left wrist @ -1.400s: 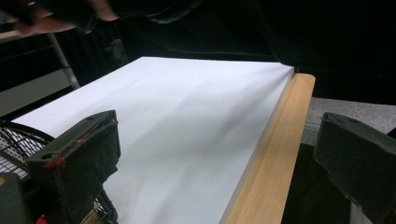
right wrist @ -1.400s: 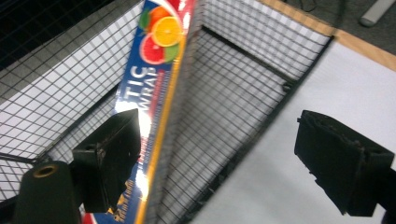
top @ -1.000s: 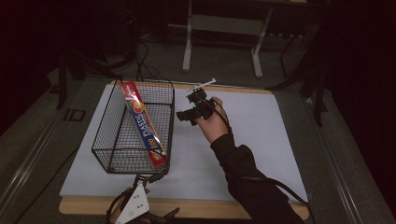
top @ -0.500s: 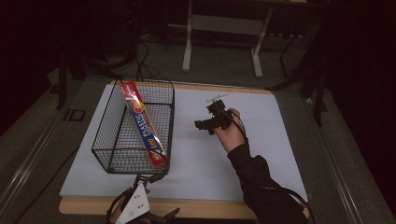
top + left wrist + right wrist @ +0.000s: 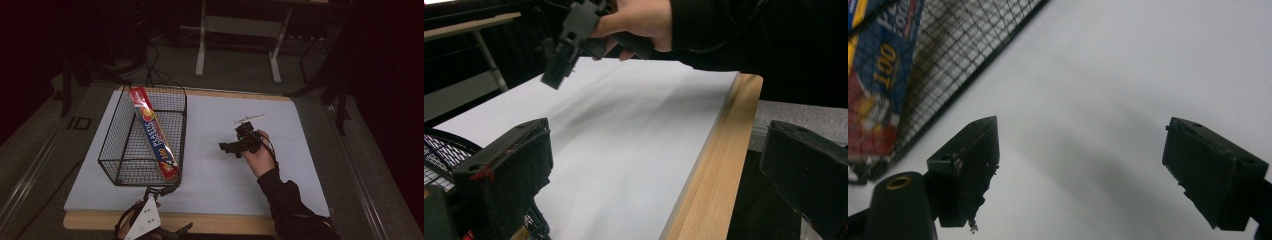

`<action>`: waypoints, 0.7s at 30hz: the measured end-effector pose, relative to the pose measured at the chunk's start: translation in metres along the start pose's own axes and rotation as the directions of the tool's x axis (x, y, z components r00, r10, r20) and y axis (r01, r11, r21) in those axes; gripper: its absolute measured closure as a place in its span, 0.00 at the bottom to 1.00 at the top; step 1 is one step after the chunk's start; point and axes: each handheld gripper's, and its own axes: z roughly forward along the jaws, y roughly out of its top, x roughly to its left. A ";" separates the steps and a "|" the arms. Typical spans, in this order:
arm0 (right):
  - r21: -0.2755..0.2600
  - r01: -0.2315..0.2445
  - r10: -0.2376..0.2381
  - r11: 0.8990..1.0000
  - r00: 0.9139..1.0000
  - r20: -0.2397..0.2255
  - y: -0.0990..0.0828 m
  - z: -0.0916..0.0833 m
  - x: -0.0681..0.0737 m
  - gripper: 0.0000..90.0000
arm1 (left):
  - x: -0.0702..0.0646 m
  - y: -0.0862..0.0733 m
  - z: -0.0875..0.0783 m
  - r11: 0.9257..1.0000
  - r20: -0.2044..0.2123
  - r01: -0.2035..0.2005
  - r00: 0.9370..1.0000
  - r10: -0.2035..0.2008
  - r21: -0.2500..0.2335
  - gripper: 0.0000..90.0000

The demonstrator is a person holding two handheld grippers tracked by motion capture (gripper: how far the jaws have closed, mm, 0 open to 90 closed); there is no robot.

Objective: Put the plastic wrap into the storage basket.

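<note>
A black wire basket stands on the left of the white table top. A long red and blue plastic wrap box leans inside it against the right wall. My right gripper, held in a hand, hovers low over the middle of the table and points left toward the basket. Its jaws are open with nothing between them, and the right gripper view shows bare table under them. My left gripper rests at the table's near edge by the basket's near corner. It is open and empty in the left gripper view.
A small white stick-like object lies on the table beyond the right hand. The wooden table edge runs between the left jaws. The basket mesh and the box lie left of the right jaws. Metal stand legs rise behind the table.
The right hand and its gripper have moved right, nearer the person and lower, away from the basket's far right corner. The left gripper has stayed put.
</note>
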 end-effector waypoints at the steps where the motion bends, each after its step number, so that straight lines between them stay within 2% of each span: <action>1: 0.000 -0.001 0.001 1.000 1.000 0.001 -0.003 -0.001 -0.001 0.17 | 0.000 0.000 0.000 1.000 0.000 -0.001 1.000 0.001 0.002 0.01; 4: 0.005 0.005 -0.005 1.000 1.000 -0.018 -0.012 -0.004 -0.005 0.17 | 0.000 0.000 0.001 1.000 0.000 0.000 1.000 0.000 0.003 0.01; 10: 0.010 0.015 -0.015 1.000 1.000 -0.001 -0.030 -0.011 -0.011 0.15 | 0.000 0.000 0.001 1.000 -0.001 -0.003 1.000 0.003 0.005 0.01; 21: 0.028 -0.012 0.012 1.000 1.000 -0.005 -0.063 -0.018 -0.022 0.15 | 0.000 -0.001 0.002 1.000 -0.002 -0.005 1.000 0.005 0.011 0.01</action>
